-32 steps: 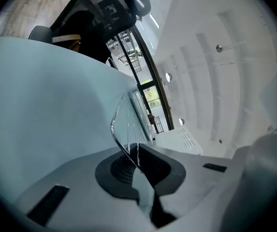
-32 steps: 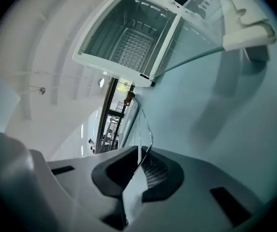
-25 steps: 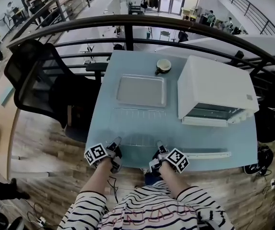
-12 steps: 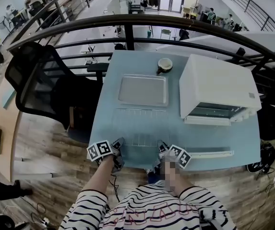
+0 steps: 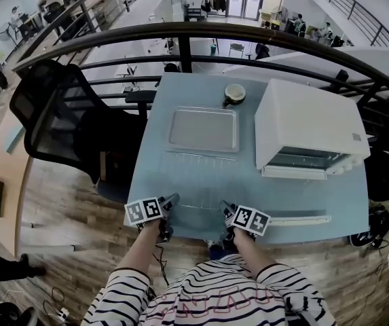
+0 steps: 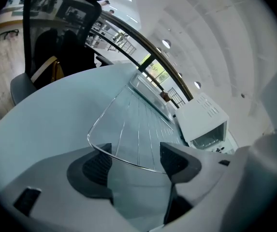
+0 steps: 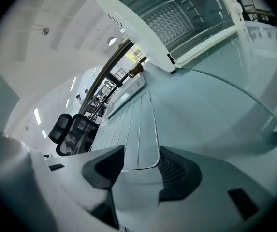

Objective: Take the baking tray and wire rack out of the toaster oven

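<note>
- Chair [image 5: 51,114], black with a mesh back, stands off the far-left corner of the pale blue table [image 5: 146,161]. The head view shows it whole, while the left gripper view catches only its dark back.
- The left gripper [image 5: 169,210] sits at the table's near edge, at the near-left corner of the wire rack [image 5: 197,178]. Its own view shows what the head view is too small to settle. The fingers stand wide apart, having just been opening. The rack's rounded corner wire runs between them, and neither pad clamps it.
- The wire rack lies flat in the middle of the table, outside the oven. Its near edge is by both grippers and its far edge is just beside the baking tray [image 5: 203,129].
- The baking tray rests flat on the table beyond the rack, also outside the oven. From the gripper views it is only a thin rim past the rack's bars.
- A cup [image 5: 234,93] stands near the far edge, beyond the tray's right corner.
- The right gripper [image 5: 227,217] is at the rack's near-right corner. Its own view shows the fingers spread wide, having just been opening, with the corner wire between them and not squeezed.
- The toaster oven [image 5: 309,131], white, stands at the far right with its door open. The head view shows mostly its top, and only the right gripper view looks into its cavity.
</note>
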The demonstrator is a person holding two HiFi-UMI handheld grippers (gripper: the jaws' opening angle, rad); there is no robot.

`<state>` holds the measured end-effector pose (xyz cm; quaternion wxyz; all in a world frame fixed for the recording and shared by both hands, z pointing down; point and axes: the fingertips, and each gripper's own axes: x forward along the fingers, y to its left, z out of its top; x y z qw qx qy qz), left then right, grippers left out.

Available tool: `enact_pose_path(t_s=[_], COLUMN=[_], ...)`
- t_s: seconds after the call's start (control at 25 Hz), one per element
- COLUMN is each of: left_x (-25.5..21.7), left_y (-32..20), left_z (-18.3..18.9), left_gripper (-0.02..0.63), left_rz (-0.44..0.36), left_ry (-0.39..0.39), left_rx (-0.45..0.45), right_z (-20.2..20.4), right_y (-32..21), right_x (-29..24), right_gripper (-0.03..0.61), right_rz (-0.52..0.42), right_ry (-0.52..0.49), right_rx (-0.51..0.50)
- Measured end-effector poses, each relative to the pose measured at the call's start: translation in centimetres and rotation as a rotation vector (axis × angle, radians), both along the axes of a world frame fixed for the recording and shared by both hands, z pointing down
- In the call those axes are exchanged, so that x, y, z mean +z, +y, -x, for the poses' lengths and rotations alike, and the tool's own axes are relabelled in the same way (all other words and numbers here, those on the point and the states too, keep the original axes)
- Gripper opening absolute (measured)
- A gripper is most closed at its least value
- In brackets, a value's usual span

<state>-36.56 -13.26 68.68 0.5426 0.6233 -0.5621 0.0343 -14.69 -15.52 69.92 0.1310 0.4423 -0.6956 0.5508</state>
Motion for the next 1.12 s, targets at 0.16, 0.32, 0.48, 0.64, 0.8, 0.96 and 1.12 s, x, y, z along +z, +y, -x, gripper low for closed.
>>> enact_pose_path(t_s=[0.16, 0.32, 0.48, 0.64, 0.8, 0.96, 1.12], left_x=[0.1, 0.2, 0.5, 0.6, 0.6, 0.5, -0.2], left_y=[0.2, 0.6, 1.3, 2.3, 3.0, 4.0, 4.5], left_z=[-0.8, -1.3, -1.6, -1.7, -1.4, -1.0, -0.7], left_gripper=[0.322, 0.351, 0.36, 0.365, 0.365, 0.365, 0.365], left_rz=[0.021, 0.038, 0.078, 0.099, 0.1, 0.096, 0.04], left_ry=[-0.083, -0.138, -0.156, -0.186, -0.195, -0.209, -0.254], left_rx=[0.089, 0.163, 0.241, 0.297, 0.307, 0.291, 0.263], right_z=[-0.1, -0.3, -0.5, -0.6, -0.9, -1.6, -1.9], right_y=[0.0, 0.0, 0.1, 0.2, 0.3, 0.4, 0.4], right_x=[0.0, 0.0, 0.0, 0.0, 0.0, -0.1, -0.8], right_gripper=[0.218, 0.219, 0.241, 0.241, 0.245, 0.245, 0.245], right_rz=[-0.007, -0.015, -0.023, -0.024, -0.025, -0.037, -0.077], right_ry=[0.025, 0.053, 0.08, 0.082, 0.093, 0.109, 0.107], right_rx=[-0.024, -0.036, -0.085, -0.097, -0.101, -0.099, -0.092])
